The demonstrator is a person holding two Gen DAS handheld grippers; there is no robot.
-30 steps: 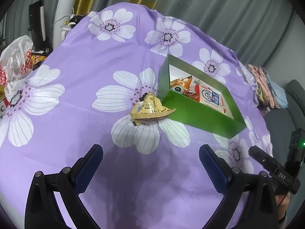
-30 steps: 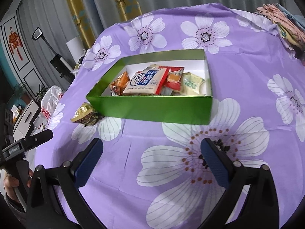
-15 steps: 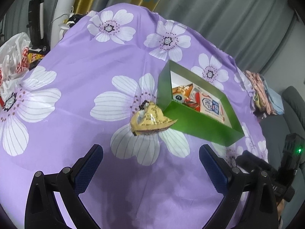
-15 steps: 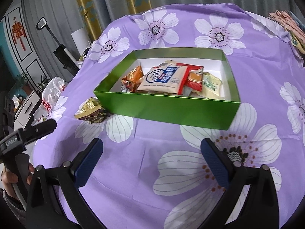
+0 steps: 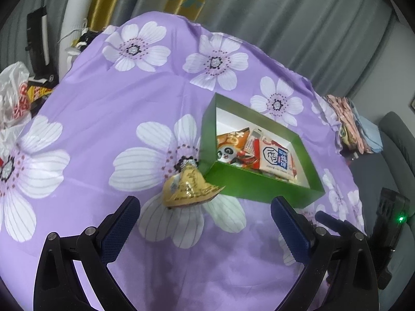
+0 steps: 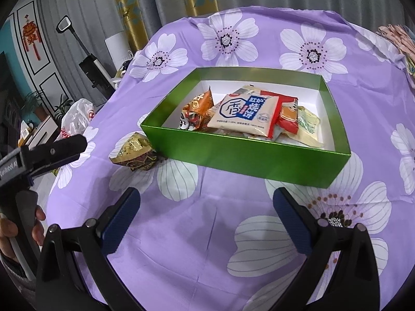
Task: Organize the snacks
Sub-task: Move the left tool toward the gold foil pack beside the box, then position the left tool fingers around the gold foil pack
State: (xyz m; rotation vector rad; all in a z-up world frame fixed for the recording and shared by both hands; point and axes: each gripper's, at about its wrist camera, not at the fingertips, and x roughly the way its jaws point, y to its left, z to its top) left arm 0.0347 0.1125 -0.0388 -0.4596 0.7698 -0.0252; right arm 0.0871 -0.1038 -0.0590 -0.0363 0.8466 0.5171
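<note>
You've moved the left gripper [image 5: 205,223] closer to the gold packet [image 5: 188,188], jaws apart; right gripper [image 6: 206,213] apart too. Last snack outside the box [image 6: 246,158].

Green box [image 6: 249,155] with white inside, open top, sits flat on the bench. Several snack packs are piled inside: white pack [image 6: 243,115] with blue print lies on top, tilted; orange pack [image 6: 198,108] with a panda face leans at the left end; red pack [image 6: 286,114] is partly under the white one; pale yellow-green pack [image 6: 307,127] lies toward the right end. More wrappers sit under the pile, too hidden to tell. Gold pack [image 5: 188,186], crinkled foil with dark print, roughly triangular, lies outside on the bench, touching or just beside the box's near left corner. In the right wrist view the gold pack [image 6: 135,153] shows a dark red underside.
</note>
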